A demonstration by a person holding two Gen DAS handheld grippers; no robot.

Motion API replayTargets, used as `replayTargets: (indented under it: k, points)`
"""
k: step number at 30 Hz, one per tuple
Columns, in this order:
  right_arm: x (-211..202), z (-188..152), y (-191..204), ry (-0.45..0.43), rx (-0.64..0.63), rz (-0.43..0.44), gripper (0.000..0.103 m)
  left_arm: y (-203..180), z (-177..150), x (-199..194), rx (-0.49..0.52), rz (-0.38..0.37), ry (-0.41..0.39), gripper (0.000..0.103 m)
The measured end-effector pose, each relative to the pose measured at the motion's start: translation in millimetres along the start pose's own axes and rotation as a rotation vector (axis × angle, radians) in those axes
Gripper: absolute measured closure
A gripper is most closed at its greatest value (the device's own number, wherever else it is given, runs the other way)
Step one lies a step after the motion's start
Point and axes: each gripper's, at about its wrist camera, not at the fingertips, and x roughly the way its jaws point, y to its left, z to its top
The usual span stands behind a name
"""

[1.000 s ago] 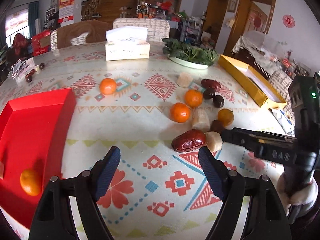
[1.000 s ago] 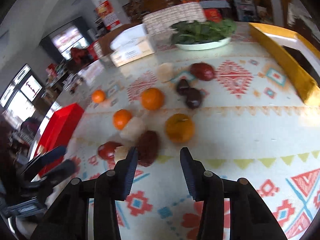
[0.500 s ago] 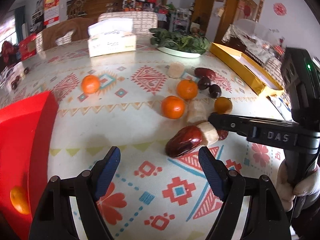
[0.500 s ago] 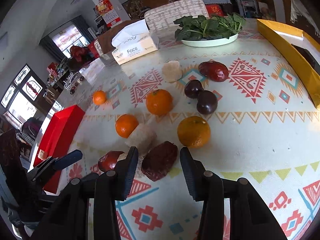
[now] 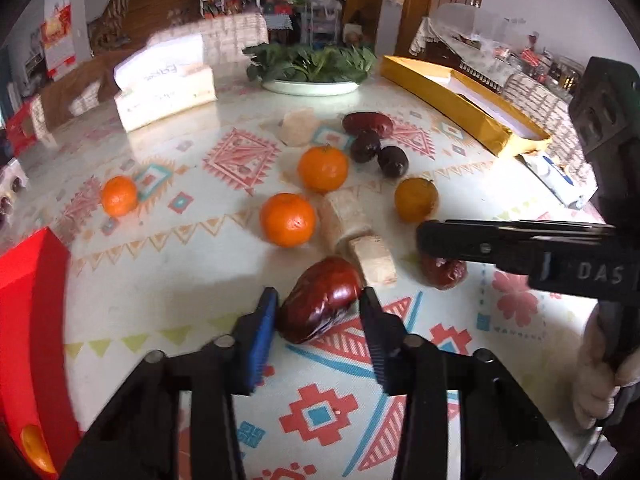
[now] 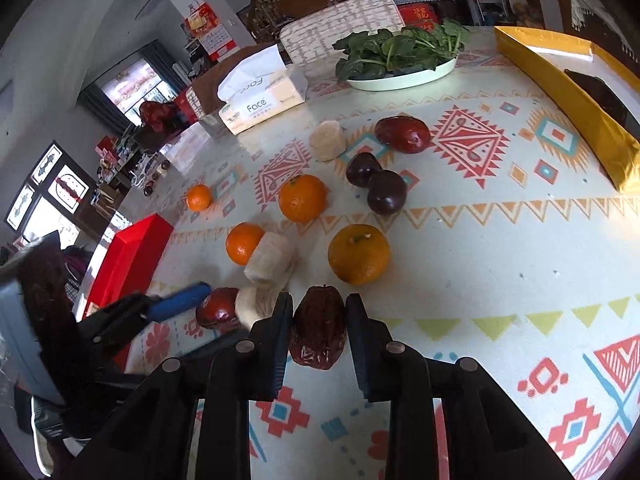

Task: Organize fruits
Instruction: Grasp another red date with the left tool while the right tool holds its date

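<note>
**Kid:** Where are the fruits?

**Helper:** Start with the shiny red date (image 5: pixel 322 298). It lies on the table (image 5: pixel 168 264), right next to a pale chunk (image 5: pixel 372 258). The left gripper (image 5: pixel 318 322) has a finger on each side of it, and the jaws are closing in. The gap is small now, and the pads look like they just reach the skin.

**Kid:** And the other hand?

**Helper:** The right gripper (image 6: pixel 318 322) is closing too, around a wrinkly brown date (image 6: pixel 319 326) on the far side of the pale chunk from the red date. Its fingers are narrow and sit against both sides of that date.

**Kid:** Why both at once?

**Helper:** I think so two dates can be carried off in one go.

**Kid:** Where will they go?

**Helper:** Maybe into the boxes. A red box (image 5: pixel 32 320) sits well to the left of the red date, with one orange (image 5: pixel 34 450) inside. A gold box (image 5: pixel 460 100) sits far off to the right. More oranges (image 5: pixel 287 220) and dark plums (image 5: pixel 392 161) wait just behind the red date.

**Kid:** Could the date slip?

**Helper:** It might. It looks smooth and round.
</note>
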Motion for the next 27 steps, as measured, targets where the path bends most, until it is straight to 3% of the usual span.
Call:
replayTargets:
  k: [7, 9, 10, 14, 19, 21, 23, 27]
  points:
    - [-14.9, -1.3, 14.2, -0.01, -0.014, 0.033, 0.077, 21.9, -10.4, -30.3, -0.155, -0.063, -0.071, 0.08]
    - [-19.6, -2.0, 24.8, -0.018, -0.034, 0.039, 0.077, 30.8, -14.5, -42.9, -0.192, -0.068, -0.098, 0.098]
    - [-20.6, -2.1, 28.9, -0.02, -0.041, 0.043, 0.078, 37.8, -17.7, -51.5, -0.217, -0.07, -0.115, 0.099]
    - [-22.9, -2.4, 50.2, -0.033, -0.073, 0.041, 0.078, 62.7, -30.8, -80.0, -0.285, -0.06, -0.175, 0.099]
    - [-20.3, 1.3, 51.3, -0.066, -0.052, -0.025, 0.077, 83.1, -47.6, -95.6, -0.327, -0.052, -0.187, 0.099]
    - [-17.1, 1.8, 44.8, -0.06, -0.016, -0.02, 0.074, 83.8, -50.8, -92.7, -0.327, -0.057, -0.176, 0.099]
    - [-14.3, 0.8, 41.8, -0.06, -0.005, -0.052, 0.063, 80.4, -53.0, -85.8, -0.324, -0.08, -0.159, 0.099]
    - [-4.6, -2.1, 30.5, -0.036, 0.012, -0.117, 0.06, 69.4, -52.4, -77.1, -0.302, -0.114, -0.14, 0.097]
